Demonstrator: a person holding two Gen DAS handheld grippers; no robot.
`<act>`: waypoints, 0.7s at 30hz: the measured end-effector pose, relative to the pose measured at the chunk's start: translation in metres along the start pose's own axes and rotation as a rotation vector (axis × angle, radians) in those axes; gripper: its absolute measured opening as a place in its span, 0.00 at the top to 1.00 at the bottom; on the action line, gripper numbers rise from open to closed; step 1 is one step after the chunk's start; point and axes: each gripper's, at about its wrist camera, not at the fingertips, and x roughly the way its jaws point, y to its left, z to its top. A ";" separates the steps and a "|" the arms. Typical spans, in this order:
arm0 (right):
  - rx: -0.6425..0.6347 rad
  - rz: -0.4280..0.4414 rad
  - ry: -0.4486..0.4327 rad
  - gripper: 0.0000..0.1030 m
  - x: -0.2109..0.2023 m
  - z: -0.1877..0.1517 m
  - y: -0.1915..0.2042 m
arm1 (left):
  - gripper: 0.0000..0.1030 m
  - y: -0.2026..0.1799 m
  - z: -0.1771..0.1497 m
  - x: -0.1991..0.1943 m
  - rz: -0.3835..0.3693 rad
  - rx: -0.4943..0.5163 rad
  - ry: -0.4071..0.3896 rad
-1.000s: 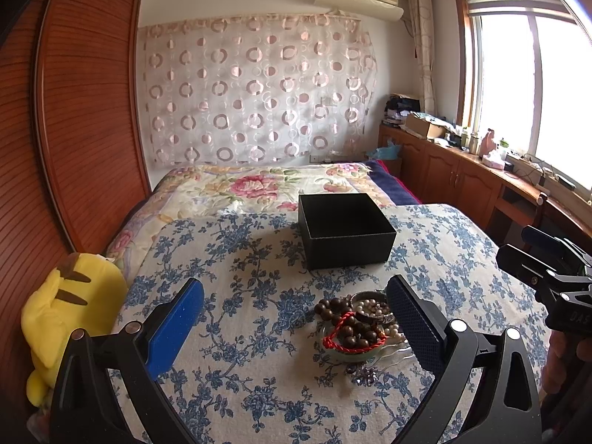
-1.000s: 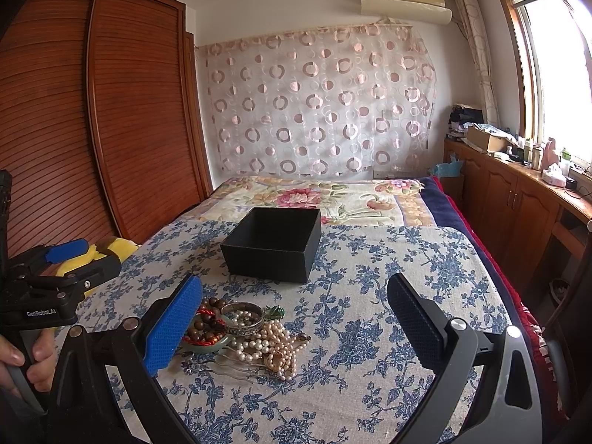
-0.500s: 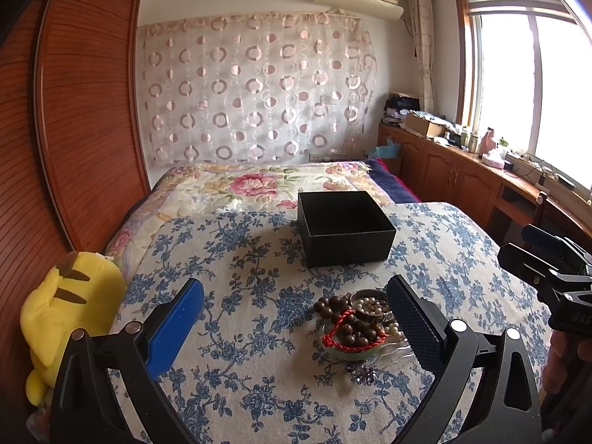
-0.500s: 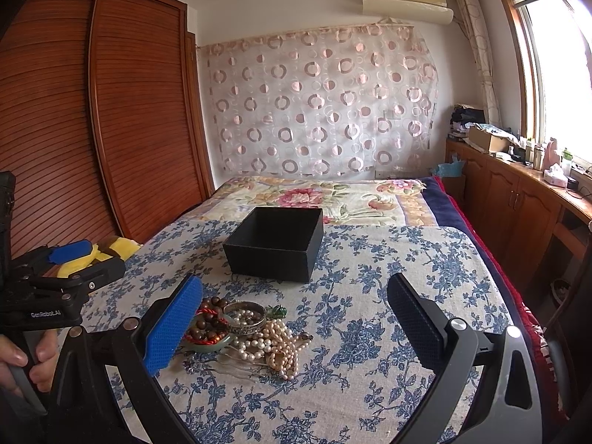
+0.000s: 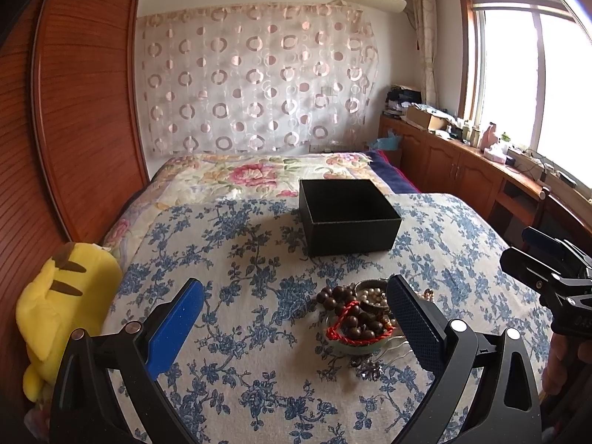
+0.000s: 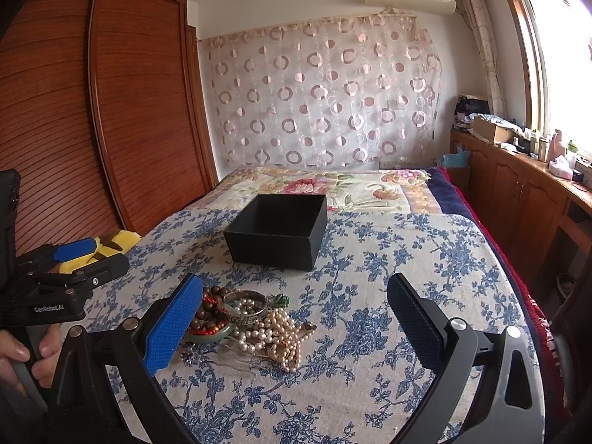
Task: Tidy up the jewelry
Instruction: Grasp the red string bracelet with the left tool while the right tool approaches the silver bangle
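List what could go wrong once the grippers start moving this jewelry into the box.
1. The pearl strand, wooden beads and red cord lie heaped together, so lifting one may drag the others along.
2. The thin silver chain lies flat on the soft floral cloth; the fingers may pinch fabric instead.
3. The black box sits on bedding and could tip if nudged.

Left gripper (image 5: 294, 327) jaws spread wide, empty; right gripper (image 6: 292, 323) jaws spread wide, empty, both hovering level
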 end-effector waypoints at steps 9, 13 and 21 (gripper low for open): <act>-0.039 0.033 0.038 0.02 0.010 -0.019 0.000 | 0.07 0.010 -0.012 0.024 -0.017 -0.004 0.082; -0.039 0.035 0.075 0.07 0.017 -0.028 -0.005 | 0.07 0.011 -0.016 0.033 -0.028 -0.002 0.117; -0.064 0.049 0.143 0.24 0.030 -0.045 -0.008 | 0.07 0.011 -0.025 0.051 -0.114 -0.014 0.183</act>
